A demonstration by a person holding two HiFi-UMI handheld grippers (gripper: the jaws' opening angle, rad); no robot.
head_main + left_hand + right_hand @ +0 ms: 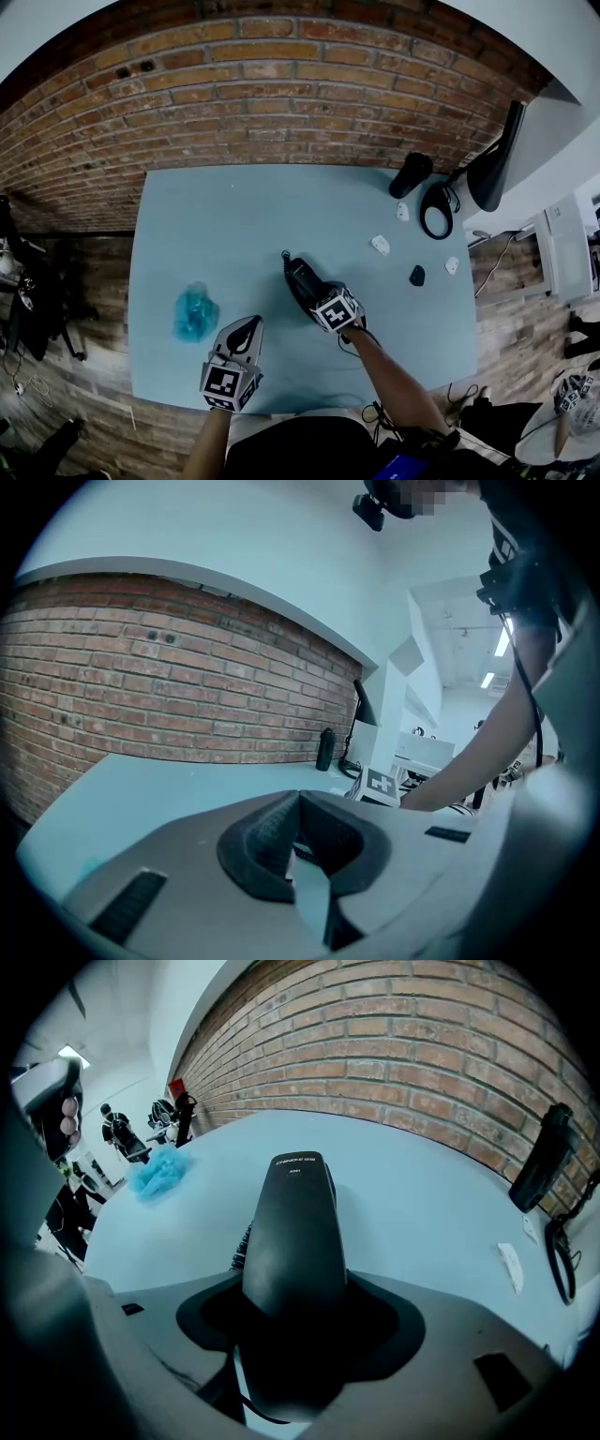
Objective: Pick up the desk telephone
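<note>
The black telephone handset [300, 275] lies lengthwise on the pale blue table [216, 225], near its middle. My right gripper [315, 294] is shut on the handset's near end. In the right gripper view the handset [295, 1227] runs straight out from between the jaws, with a coiled cord [241, 1244] showing at its left side. The left gripper [249, 328] hovers near the table's front edge, left of the handset, with its jaws together and nothing in them. In the left gripper view the dark pads [267, 841] meet above bare table. No telephone base is in view.
A crumpled blue thing [194, 312] lies at the front left. At the back right stand a black cylinder [411, 174], a black cable loop [436, 210] and a monitor [497, 155]. Small white pieces [380, 245] and a black one [417, 276] lie to the right. A brick wall [281, 103] is behind.
</note>
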